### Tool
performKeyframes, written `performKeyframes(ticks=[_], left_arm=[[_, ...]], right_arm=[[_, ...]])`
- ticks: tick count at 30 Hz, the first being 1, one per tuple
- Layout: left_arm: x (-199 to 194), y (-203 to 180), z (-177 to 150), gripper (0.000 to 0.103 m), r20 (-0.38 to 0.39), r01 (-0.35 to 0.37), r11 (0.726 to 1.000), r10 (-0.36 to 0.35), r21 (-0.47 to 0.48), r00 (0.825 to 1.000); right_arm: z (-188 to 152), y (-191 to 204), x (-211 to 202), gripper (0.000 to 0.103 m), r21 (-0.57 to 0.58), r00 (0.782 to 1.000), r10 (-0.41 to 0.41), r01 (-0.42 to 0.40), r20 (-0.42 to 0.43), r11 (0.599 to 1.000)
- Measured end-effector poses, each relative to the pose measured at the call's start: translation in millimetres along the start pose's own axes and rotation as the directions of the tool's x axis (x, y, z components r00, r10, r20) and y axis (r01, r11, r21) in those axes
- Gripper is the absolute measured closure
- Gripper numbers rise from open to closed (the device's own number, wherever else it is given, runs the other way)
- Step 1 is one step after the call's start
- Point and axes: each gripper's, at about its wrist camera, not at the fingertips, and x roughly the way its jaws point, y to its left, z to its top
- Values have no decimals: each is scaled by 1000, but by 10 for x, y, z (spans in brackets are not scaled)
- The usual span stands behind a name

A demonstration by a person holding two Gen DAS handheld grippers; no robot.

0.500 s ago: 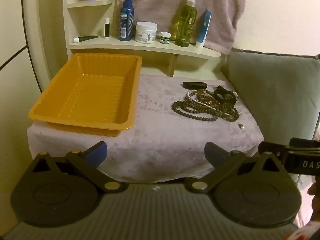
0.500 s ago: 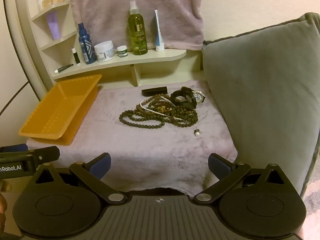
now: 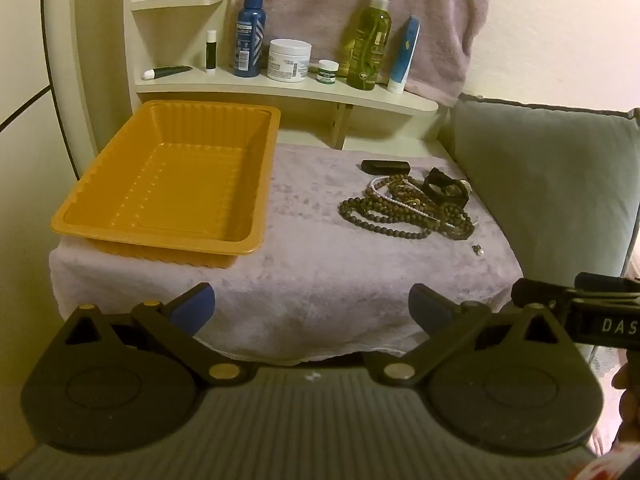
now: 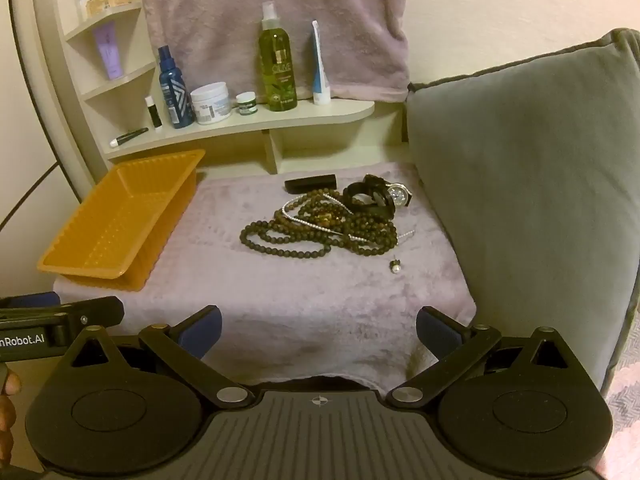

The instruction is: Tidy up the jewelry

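Jewelry pile [image 4: 324, 220] unmoved at centre frame since 0.5 s ago; my 2 hand-held grippers, left [image 3: 312, 312] and right [image 4: 318, 330], stay spread, empty; sorting into tray [image 3: 256, 184] unstarted.

- A home, a bedroom or dressing corner by the look of it; a cream corner shelf [image 4: 240, 128] holds toiletries
- spray bottles, cream jars, tubes
- a grey cushion [image 4: 520, 184] beside a plush-covered stand [image 4: 304, 300]
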Motion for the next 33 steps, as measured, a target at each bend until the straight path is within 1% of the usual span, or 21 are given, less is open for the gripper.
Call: performKeyframes(ticks=[33], left_arm=[[9, 21, 20, 1, -1, 3, 1000, -3, 5, 1000]], right_arm=[[-21, -34, 26, 1, 5, 1000, 5, -5, 1, 1000]])
